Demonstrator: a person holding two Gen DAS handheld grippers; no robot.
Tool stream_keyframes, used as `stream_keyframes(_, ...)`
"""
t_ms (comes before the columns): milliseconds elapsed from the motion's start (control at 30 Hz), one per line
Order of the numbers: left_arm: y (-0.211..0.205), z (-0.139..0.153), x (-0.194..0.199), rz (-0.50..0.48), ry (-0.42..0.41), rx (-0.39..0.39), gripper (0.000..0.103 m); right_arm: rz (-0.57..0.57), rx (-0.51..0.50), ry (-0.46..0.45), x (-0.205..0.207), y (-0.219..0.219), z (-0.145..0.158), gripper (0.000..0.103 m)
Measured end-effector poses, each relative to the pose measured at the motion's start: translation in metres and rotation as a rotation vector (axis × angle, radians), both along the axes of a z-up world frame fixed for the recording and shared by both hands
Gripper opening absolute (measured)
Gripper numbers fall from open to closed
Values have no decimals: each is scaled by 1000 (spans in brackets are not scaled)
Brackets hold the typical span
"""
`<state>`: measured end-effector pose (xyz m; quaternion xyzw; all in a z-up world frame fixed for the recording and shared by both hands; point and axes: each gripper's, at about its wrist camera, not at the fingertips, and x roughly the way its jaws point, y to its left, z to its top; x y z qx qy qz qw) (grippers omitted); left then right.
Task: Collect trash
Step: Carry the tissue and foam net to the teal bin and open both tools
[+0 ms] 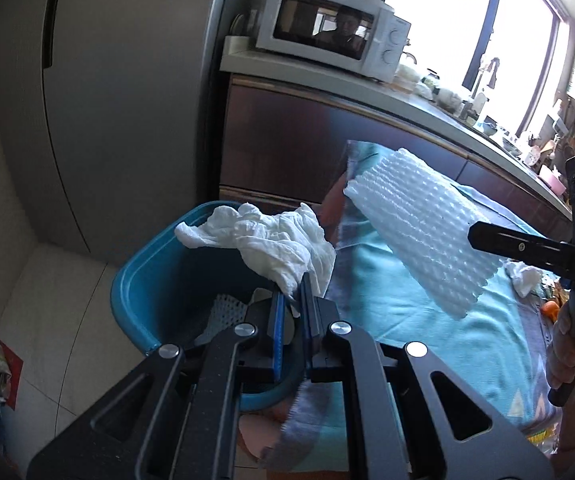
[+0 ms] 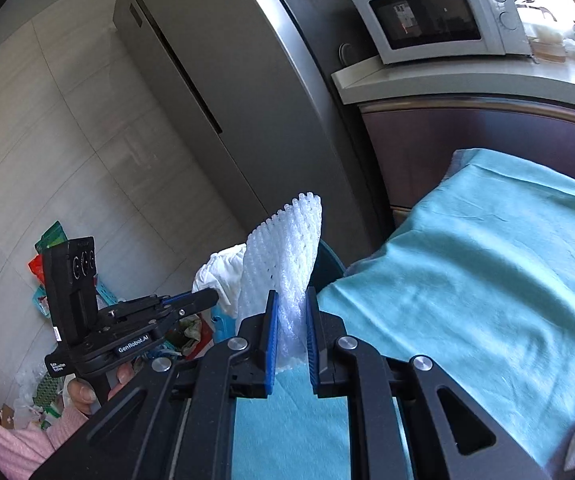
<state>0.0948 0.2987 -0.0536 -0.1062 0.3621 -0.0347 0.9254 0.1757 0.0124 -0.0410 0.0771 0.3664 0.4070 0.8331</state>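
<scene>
My left gripper (image 1: 293,292) is shut on a crumpled white tissue (image 1: 271,240), which hangs over the rim of a blue bin (image 1: 139,276). A white foam net piece (image 1: 223,312) lies inside the bin. My right gripper (image 2: 291,300) is shut on a white foam fruit net (image 2: 287,244); that net (image 1: 427,228) shows above the teal tablecloth (image 1: 399,312) in the left wrist view, to the right of the bin. In the right wrist view the left gripper (image 2: 207,298) is at the left with the tissue (image 2: 223,270), and the bin's edge (image 2: 329,260) peeks out behind the net.
A grey fridge (image 1: 107,100) stands behind the bin. A white microwave (image 1: 327,32) sits on a counter (image 1: 407,96) crowded with kitchen items. More trash (image 1: 527,280) lies on the table at right. Bags and clutter (image 2: 51,272) lie on the tiled floor.
</scene>
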Motion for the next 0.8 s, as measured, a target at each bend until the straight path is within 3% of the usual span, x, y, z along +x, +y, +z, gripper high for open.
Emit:
stream_keyframes(600,23,-54,44,74,119,-5,8,9,-81,114,41,68,-38,12)
stream_keyframes(800,24,-68,61,106,148,-17,12,3,-95,126,44,78,-45,25)
